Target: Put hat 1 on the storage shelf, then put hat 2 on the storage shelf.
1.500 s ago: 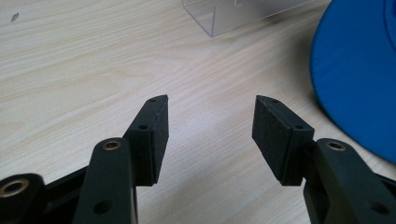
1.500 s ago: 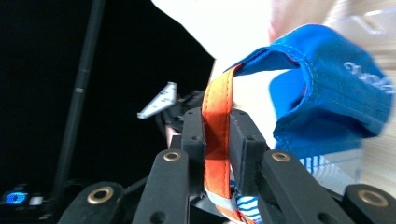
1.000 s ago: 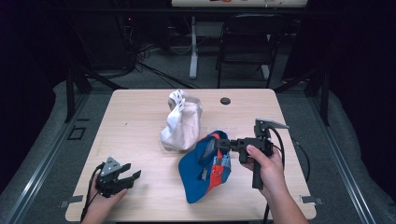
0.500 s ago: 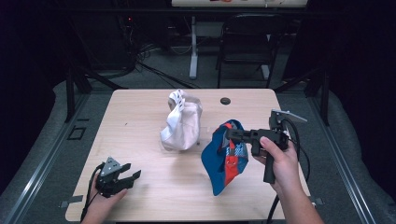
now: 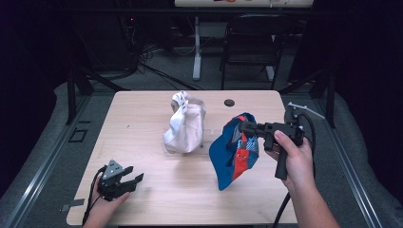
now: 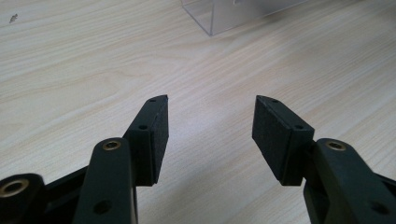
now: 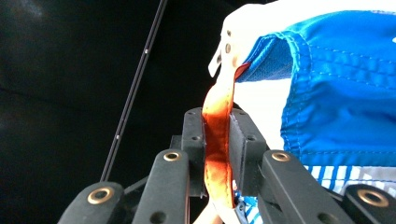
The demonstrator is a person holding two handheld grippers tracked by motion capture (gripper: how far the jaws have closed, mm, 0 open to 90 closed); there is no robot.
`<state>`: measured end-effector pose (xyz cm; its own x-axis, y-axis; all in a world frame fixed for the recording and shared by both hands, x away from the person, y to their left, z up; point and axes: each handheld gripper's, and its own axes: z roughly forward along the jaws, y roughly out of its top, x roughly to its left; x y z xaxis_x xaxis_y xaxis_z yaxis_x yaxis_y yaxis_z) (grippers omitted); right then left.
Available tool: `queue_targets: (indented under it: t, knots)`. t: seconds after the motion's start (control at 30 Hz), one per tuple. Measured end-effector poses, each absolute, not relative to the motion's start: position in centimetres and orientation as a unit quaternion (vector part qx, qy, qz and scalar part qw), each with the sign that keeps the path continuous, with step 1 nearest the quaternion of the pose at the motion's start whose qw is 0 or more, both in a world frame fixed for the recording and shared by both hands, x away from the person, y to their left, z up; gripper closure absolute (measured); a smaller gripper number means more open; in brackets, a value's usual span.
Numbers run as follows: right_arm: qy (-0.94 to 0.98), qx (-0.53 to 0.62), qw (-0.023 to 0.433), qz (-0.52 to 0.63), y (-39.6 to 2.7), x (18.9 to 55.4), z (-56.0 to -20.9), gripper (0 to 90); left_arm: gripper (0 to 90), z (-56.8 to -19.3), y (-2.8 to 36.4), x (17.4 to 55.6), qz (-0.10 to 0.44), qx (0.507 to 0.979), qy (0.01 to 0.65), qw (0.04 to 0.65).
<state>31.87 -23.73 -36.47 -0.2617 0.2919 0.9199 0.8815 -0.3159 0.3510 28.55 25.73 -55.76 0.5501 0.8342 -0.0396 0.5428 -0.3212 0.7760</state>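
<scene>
A blue garment with red and white parts point(image 5: 234, 151) hangs in the air over the right half of the table, its lower tip close to the tabletop. My right gripper point(image 5: 243, 126) is shut on its upper edge; in the right gripper view the jaws pinch an orange-red strip point(image 7: 217, 140) of the blue cloth point(image 7: 341, 88). A pale pink and white garment point(image 5: 184, 124) lies bunched at the table's middle. My left gripper point(image 5: 134, 179) rests low at the front left, open, with bare wood between its pads point(image 6: 156, 135).
The light wooden table point(image 5: 138, 114) has a small dark round spot point(image 5: 229, 102) near its far edge. A clear plastic box corner point(image 6: 219, 16) stands ahead of the left gripper. Chairs and stands sit in the dark beyond the table.
My right gripper has lifted the blue garment off the table and carried it to the right; it now hangs instead of lying spread. The left gripper has stayed put.
</scene>
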Motion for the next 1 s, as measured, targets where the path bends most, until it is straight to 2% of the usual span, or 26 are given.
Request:
queue_targets:
  t: [1.0]
  knots:
    - [-0.511,-0.563,0.212,-0.614,-24.3,34.3,-31.4,78.1,46.3,-55.7,25.8,28.5,0.190,0.790,0.434,0.389]
